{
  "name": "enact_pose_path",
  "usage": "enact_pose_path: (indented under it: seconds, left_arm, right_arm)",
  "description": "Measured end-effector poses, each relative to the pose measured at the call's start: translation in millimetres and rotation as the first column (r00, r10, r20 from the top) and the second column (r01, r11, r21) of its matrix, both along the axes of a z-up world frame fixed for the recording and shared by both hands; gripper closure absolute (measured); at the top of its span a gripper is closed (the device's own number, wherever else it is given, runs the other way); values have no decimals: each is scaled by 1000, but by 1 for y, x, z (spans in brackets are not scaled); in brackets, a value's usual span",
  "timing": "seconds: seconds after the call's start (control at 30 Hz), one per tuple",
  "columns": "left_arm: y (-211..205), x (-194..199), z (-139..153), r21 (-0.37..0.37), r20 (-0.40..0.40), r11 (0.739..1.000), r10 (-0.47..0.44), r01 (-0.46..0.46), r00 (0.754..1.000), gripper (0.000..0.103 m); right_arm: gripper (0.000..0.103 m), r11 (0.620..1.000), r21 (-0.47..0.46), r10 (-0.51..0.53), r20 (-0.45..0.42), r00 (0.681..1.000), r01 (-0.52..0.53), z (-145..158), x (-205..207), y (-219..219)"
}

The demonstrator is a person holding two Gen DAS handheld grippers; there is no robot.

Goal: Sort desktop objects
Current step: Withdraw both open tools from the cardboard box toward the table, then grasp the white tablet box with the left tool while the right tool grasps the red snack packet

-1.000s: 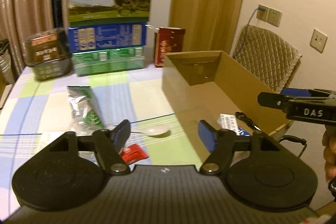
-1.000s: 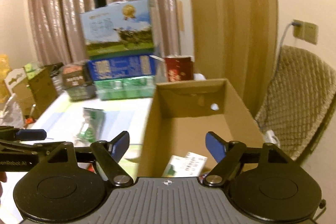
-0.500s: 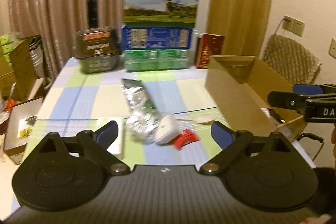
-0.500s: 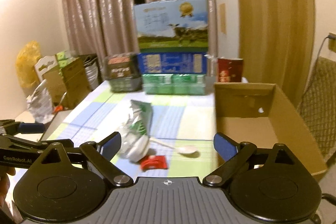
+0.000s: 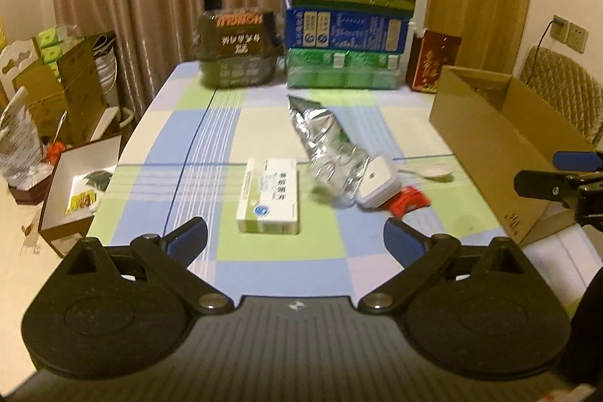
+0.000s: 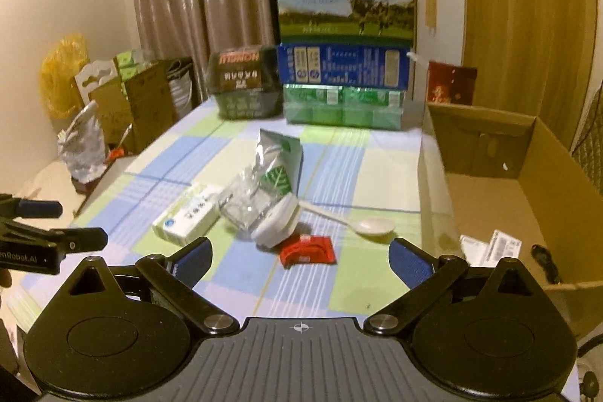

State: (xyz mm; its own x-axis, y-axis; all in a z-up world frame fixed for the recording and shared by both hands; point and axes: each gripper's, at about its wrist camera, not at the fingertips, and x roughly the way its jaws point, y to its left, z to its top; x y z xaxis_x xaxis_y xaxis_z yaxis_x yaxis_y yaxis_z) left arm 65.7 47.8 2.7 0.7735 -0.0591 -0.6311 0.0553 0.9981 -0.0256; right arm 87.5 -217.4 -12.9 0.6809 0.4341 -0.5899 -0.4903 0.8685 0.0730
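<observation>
Loose items lie mid-table on the checked cloth: a white and green medicine box (image 5: 269,200) (image 6: 188,215), a crumpled silver foil bag (image 5: 324,138) (image 6: 277,161), a small white case (image 5: 377,185) (image 6: 277,221), a red packet (image 5: 409,200) (image 6: 307,251) and a white spoon (image 5: 437,170) (image 6: 373,226). An open cardboard box (image 5: 478,134) (image 6: 486,187) stands at the right. My left gripper (image 5: 296,238) hovers just short of the medicine box, jaws opening, nothing between them. My right gripper (image 6: 299,253) hangs before the red packet, jaws opening too, holding nothing.
Stacked milk cartons (image 5: 354,6), a dark packaged tray (image 5: 237,51) and a red box (image 5: 433,63) line the table's far edge. A white-lined open box (image 5: 75,191) sits off the left edge. Papers (image 6: 493,247) lie in the cardboard box. A quilted chair (image 5: 561,93) stands behind it.
Both views have swung left, from the cardboard box to the items at mid-table. Both pairs of jaws have spread wider. The medicine box has come into view.
</observation>
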Motion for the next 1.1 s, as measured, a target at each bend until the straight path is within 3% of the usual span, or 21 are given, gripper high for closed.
enact_pose_path:
  seconds: [0.67, 0.87, 1.1]
  left_arm:
    - [11, 103, -84, 42, -92, 998, -44, 48, 995, 6]
    - [7, 129, -103, 83, -121, 994, -67, 77, 990, 6]
    - [9, 149, -110, 68, -135, 995, -69, 79, 988, 8]
  right_arm:
    - [6, 996, -92, 3, -112, 994, -14, -85, 92, 42]
    - [6, 993, -114, -1, -135, 991, -15, -104, 111, 55]
    - [6, 987, -163, -17, -151, 988, -8, -118, 125, 62]
